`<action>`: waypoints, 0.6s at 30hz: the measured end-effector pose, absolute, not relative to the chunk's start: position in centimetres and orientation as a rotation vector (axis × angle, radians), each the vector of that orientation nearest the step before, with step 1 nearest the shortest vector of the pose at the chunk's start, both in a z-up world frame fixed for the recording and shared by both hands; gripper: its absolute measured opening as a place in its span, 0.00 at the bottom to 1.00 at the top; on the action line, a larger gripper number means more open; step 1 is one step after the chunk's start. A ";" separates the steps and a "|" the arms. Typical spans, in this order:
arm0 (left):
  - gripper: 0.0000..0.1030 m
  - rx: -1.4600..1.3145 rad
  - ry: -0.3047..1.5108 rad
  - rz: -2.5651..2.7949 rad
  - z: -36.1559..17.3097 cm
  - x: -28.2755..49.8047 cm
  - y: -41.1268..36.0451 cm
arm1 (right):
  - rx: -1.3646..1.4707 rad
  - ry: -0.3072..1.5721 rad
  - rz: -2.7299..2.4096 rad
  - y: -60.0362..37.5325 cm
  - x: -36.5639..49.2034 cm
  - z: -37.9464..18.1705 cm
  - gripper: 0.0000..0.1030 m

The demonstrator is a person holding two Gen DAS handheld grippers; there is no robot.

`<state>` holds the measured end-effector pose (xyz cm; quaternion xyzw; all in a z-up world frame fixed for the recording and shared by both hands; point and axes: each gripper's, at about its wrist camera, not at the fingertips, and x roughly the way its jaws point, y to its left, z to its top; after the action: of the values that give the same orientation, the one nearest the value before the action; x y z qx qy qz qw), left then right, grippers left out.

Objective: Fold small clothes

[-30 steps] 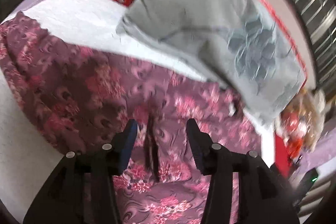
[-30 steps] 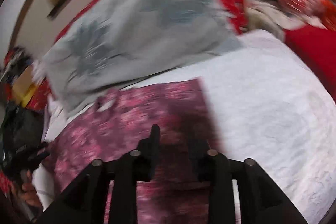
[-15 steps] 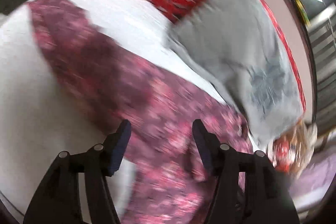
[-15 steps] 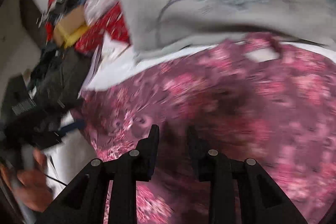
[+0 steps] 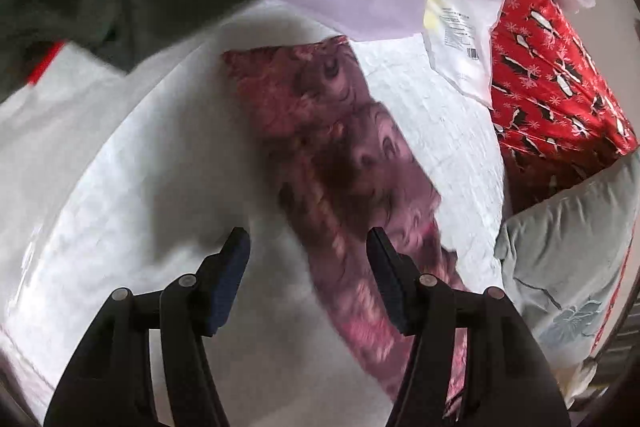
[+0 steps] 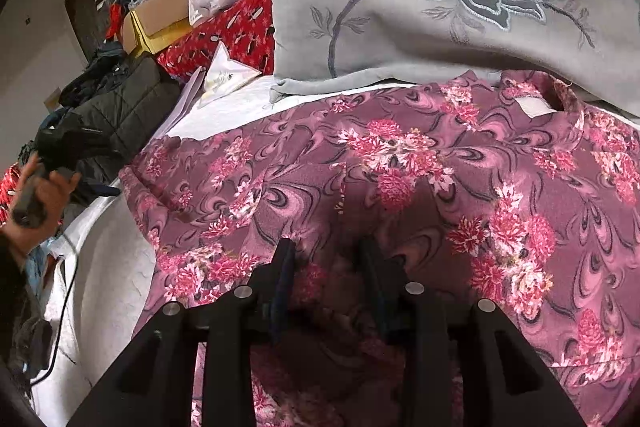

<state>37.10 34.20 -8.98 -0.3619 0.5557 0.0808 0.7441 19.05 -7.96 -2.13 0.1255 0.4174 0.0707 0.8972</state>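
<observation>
Both grippers' jaws, now spread wider, hover empty over the floral garment (image 6: pixel 400 167).

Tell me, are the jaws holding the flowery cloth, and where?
No. Both the left gripper and right gripper have just been opening, jaws apart over the flowery cloth, pinching nothing.

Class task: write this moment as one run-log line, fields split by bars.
stage: spreading floral garment on white bedcover | left gripper: open, jaws just widening, empty, over garment edge | right gripper: open, jaws just widening, above garment
</observation>
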 end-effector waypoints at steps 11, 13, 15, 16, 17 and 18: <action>0.05 -0.805 1.141 0.057 -6.9 38.1 32.8 | 0.281 0.856 0.204 -7.9 18.9 -2.2 0.56; 0.05 -0.807 1.111 0.038 -5.6 37.2 32.3 | 0.271 0.860 0.235 -7.5 19.0 -2.1 0.70; 0.05 -0.804 1.098 0.016 -4.4 36.6 31.5 | 0.253 0.870 0.264 -6.9 19.2 -2.0 0.82; 0.05 -0.793 1.097 0.006 -3.6 36.3 30.8 | 0.232 0.881 0.277 -6.4 19.4 -1.9 0.87; 0.05 -0.782 1.094 -0.005 -3.0 36.0 30.1 | 0.207 0.894 0.275 -6.0 19.6 -1.8 0.87; 0.05 -0.766 1.089 -0.021 -2.1 35.6 29.2 | 0.185 0.905 0.267 -5.7 19.7 -1.7 0.87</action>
<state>35.59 29.24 -2.14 -0.3552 0.5050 -0.0097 0.7866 19.70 -5.67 -1.68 0.0888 0.4355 0.1285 0.8866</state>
